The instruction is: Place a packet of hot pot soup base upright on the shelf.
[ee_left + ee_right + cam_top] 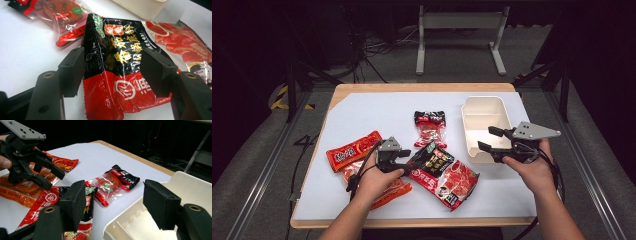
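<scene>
Black-red packet (117, 67) being straddled at table centre by left gripper (113, 75), jaws apart, not yet pressing. Right gripper (490, 138) being held wide over tray (484, 102). Glossy, crinkled film risks slipping.

Left forearm (343, 220) in from the bottom edge, angled up and to the right, hand (374, 181) wrapped over the left gripper (408, 161), pointing to the right and low over the table. Jaws partly apart, pads (72, 71) standing either side of a gap. Right forearm (557, 217) in from the bottom right, hand (532, 172) cupped under the right gripper (487, 139), held level, pointing left. Jaws wide apart, one pad (160, 203) above the other in the high view.
</scene>
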Demonstrator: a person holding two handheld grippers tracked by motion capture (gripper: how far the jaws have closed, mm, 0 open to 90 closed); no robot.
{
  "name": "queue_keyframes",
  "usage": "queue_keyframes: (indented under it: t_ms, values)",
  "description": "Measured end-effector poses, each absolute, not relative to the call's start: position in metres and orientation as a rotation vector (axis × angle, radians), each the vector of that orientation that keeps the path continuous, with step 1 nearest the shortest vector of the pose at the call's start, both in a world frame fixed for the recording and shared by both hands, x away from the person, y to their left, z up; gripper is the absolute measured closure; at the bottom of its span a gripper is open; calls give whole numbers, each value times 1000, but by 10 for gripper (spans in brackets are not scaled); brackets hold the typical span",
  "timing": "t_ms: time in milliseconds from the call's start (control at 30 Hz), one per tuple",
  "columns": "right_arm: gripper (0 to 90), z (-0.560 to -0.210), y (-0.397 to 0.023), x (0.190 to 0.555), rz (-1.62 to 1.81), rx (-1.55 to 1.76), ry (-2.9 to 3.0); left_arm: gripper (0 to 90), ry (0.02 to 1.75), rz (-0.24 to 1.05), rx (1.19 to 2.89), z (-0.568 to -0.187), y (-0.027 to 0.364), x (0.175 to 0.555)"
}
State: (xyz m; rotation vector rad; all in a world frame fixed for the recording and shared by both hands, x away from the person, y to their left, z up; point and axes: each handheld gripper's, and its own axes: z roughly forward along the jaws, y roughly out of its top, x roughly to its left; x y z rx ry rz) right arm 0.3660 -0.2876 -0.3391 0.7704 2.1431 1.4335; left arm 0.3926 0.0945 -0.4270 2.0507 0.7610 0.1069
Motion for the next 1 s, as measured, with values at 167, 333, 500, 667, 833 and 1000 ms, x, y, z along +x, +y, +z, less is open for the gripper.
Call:
queue_keyframes:
  t_ms: [167,333,500,667,833,1000]
  values:
    - [347,-341,-287,366,1418,824,2157,397,776,112,2099,-429,90,394]
    - [346,-340,-287,365,1419,828,2153,436,807,92,2159,-431,87,393]
    - [341,-340,-287,365,1412,821,2153,461,831,75,2204,-432,85,394]
    - [339,-340,-286,364,1405,813,2156,486,852,82,2273,-434,83,392]
    - [339,-340,-286,364,1403,821,2151,619,855,8,2256,-435,84,393]
    - [338,-340,-285,364,1400,825,2148,729,877,-23,2238,-437,83,393]
